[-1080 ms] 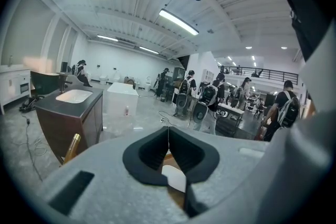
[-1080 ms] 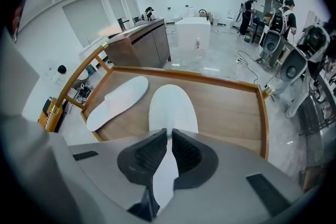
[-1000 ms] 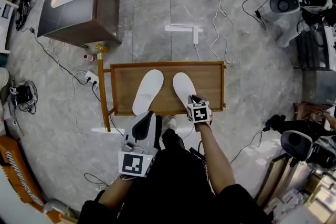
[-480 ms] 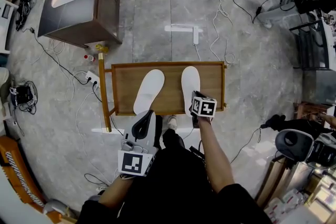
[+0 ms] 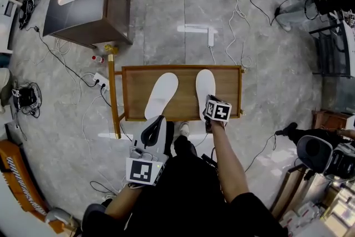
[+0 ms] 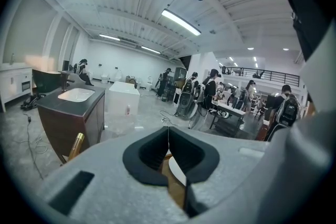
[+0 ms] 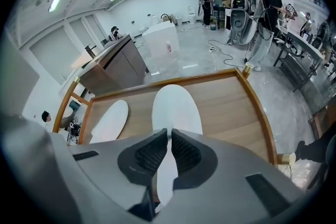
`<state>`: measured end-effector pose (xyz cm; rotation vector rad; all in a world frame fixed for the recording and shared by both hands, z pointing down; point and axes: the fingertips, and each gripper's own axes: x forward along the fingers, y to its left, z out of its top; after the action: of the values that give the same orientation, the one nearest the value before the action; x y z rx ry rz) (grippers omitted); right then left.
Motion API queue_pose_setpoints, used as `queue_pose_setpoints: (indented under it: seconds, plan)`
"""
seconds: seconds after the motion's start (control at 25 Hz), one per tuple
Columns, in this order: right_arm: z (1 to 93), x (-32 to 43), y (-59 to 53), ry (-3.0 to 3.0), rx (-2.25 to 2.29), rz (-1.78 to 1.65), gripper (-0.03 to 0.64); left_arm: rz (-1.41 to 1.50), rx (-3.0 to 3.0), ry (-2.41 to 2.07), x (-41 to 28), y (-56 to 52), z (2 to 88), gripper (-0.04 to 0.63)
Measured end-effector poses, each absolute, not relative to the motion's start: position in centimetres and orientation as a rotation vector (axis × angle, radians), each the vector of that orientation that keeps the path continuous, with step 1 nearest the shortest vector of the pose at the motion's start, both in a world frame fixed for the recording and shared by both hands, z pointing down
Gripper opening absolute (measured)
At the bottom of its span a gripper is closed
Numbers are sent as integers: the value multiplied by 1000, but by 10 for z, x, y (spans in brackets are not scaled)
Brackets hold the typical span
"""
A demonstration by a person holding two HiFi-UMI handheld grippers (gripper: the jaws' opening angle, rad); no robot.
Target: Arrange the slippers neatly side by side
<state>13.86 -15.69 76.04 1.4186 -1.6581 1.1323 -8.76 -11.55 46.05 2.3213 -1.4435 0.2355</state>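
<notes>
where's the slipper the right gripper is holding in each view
Head view: right slipper lies right of centre on the wooden table, its heel in the right gripper.
Left gripper view: cannot tell; only a white sliver shows under the shut jaws.
Right gripper view: centre, heel pinched between the jaws.
Shared landmark: dark sink cabinet, beyond the table.

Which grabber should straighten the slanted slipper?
Probably left: the left gripper is empty, near the heel of the slanted slipper; the right gripper is clamped on the other slipper.
</notes>
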Motion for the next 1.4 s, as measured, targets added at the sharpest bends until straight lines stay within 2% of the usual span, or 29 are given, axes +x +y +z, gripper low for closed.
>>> queue_pose_setpoints:
  seconds: [0.6,0.92,1.2,1.4]
  plan:
    - [773,135,-160,-1658,1411,1128,31,255,2299,-1453,-98,-116,465,17]
    - [755,135,-160,-1691,1439,1101,103,253,2299,-1474,-96,-111,463,17]
    - [692,119,-167,-1862,1494,979,98,269,2310,-1514,-93,-111,457,17]
    - [644,106,-157,-1988,1530,898,31,252,2330,-1516,-86,-103,460,17]
